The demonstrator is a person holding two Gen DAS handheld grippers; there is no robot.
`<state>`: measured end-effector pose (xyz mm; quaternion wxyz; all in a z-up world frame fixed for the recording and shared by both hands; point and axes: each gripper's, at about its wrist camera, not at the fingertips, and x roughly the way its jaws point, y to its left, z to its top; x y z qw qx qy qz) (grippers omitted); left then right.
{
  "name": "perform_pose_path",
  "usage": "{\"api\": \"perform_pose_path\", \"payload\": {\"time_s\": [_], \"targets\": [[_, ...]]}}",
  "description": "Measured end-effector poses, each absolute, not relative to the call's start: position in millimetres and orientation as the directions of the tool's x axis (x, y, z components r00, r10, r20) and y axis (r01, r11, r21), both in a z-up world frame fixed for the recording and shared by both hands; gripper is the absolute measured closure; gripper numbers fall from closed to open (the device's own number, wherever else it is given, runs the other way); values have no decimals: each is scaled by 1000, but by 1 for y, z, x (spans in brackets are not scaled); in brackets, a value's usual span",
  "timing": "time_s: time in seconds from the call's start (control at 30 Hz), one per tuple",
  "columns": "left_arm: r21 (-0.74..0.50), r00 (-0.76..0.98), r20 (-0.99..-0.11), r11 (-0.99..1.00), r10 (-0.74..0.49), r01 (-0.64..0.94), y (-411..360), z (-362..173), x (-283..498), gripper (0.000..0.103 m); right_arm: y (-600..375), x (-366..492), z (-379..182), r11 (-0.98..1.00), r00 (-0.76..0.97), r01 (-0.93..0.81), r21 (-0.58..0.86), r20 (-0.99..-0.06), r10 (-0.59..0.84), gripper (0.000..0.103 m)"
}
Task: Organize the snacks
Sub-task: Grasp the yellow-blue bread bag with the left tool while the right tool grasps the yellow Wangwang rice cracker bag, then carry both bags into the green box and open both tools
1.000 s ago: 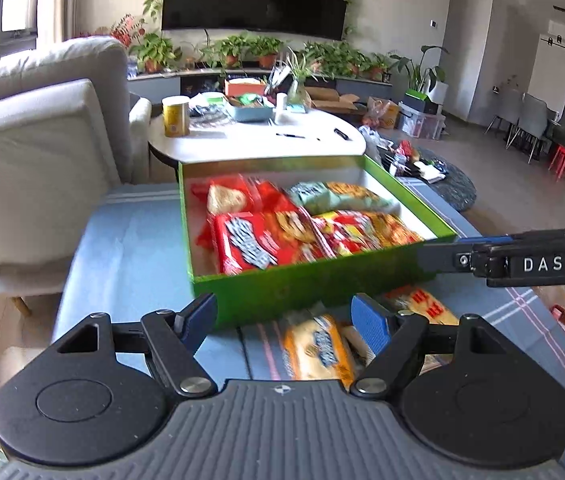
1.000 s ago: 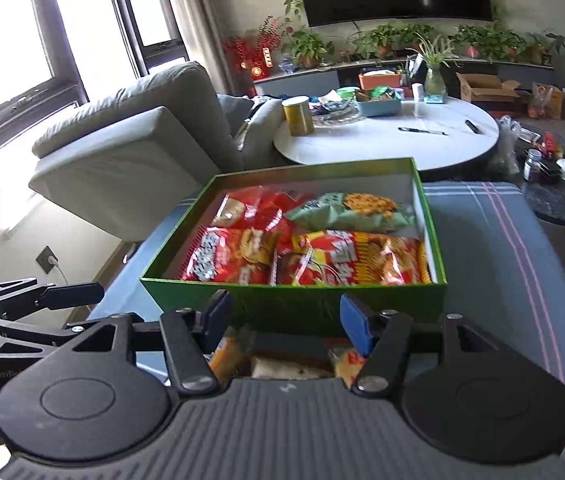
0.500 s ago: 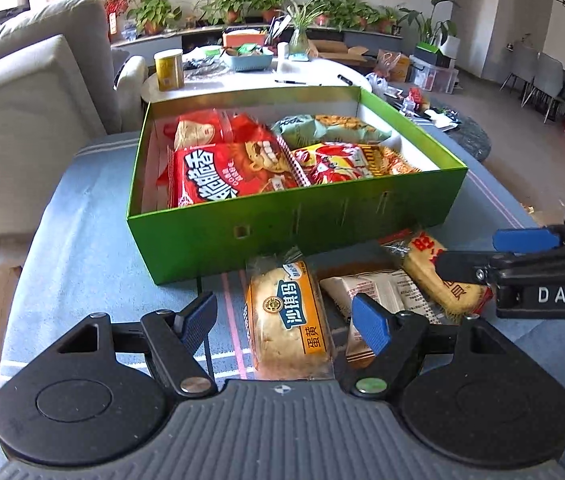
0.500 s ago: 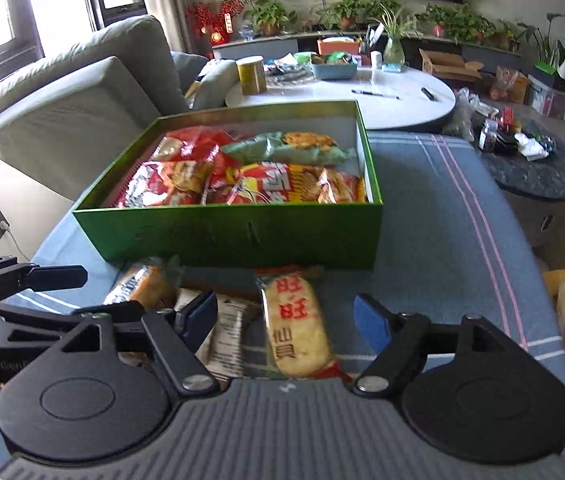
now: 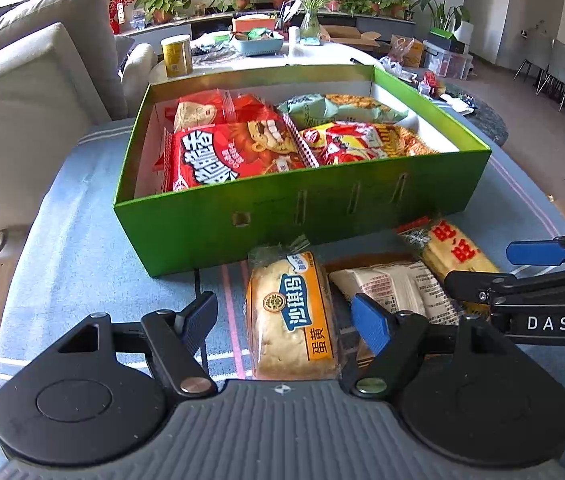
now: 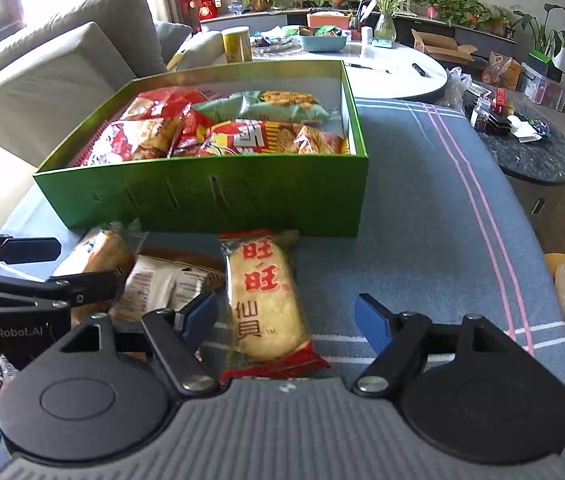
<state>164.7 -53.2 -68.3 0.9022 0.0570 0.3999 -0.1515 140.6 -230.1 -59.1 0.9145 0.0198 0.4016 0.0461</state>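
While spread wide above the egg-yolk pastry pack and rice cracker pack, left gripper and right gripper both empty, near green box.

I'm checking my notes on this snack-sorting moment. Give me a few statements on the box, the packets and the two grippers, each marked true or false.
1. The green cardboard box already holds snack bags. True.
2. The orange-labelled egg-yolk pastry packet lies inside the box. False: it lies on the blue striped cloth, in front of the box.
3. The left gripper has its jaws open, one on either side of that packet. True.
4. The right gripper is shut on the pale rice-cracker packet with red characters. False: its jaws are open.
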Motion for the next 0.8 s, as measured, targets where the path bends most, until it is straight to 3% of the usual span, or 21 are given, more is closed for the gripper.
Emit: {"api": "perform_pose_path", "payload": {"time_s": [0.2, 0.47, 0.8], "targets": [[-28, 612, -764, 958, -203, 284, -49, -77, 170, 35, -229, 142, -65, 996, 666, -66, 68, -740, 95, 25], [-64, 601, -761, 950, -243, 304, -49, -79, 167, 62, -223, 144, -70, 996, 674, -86, 25, -734, 76, 26], [-152, 646, -677, 926, -352, 346, -40, -38, 137, 63, -232, 115, -26, 980, 749, -128, 150, -633, 194, 27]]}}
